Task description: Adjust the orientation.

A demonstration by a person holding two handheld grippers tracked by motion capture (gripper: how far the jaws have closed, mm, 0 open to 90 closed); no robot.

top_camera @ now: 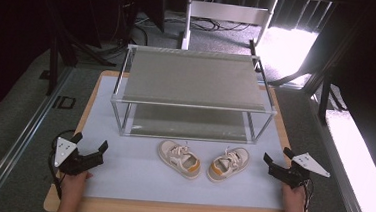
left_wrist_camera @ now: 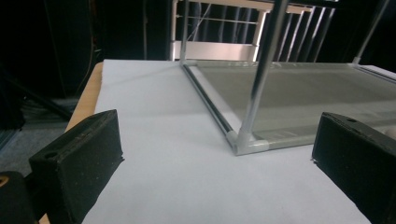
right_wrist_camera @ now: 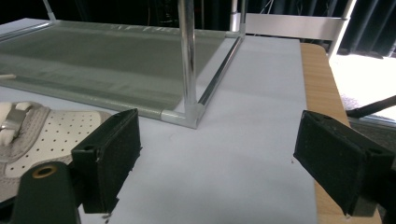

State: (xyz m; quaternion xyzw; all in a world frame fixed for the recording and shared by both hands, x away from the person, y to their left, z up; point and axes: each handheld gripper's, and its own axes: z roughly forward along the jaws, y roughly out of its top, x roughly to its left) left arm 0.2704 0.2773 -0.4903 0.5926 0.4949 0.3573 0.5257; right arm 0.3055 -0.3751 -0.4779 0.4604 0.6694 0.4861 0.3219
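High view, read left to right: left gripper (top_camera: pixel 92 148) at about 8 o'clock on the surface (top_camera: pixel 136 177), jaws spread wide, nothing between them. At 6 o'clock, left shoe (top_camera: pixel 180 158) and right shoe (top_camera: pixel 228 163), just beside each other, heels toward the near edge, toes fanned out toward the two-tier rack (top_camera: pixel 192 94) standing behind at 12 o'clock. At 4 o'clock, right gripper (top_camera: pixel 276 159), jaws likewise wide apart and empty, near the right shoe but not touching.

Judged an opening stance: neither shoe gripped, both shelves bare. Next move likely calls for swinging each gripper inward, straddling a shoe at its collar or side wall, closing firmly, then lifting onto a shelf clear of the front rail.

Left gripper view: rack corner post (left_wrist_camera: pixel 261 74) dead ahead, lower shelf beyond, a pale sliver at the right edge too small to identify. Right gripper view: perforated side of a shoe (right_wrist_camera: pixel 51 133) at 9 o'clock, cut off by the frame edge and partly masked by the near jaw. Shoe soles and laces hard to make out.
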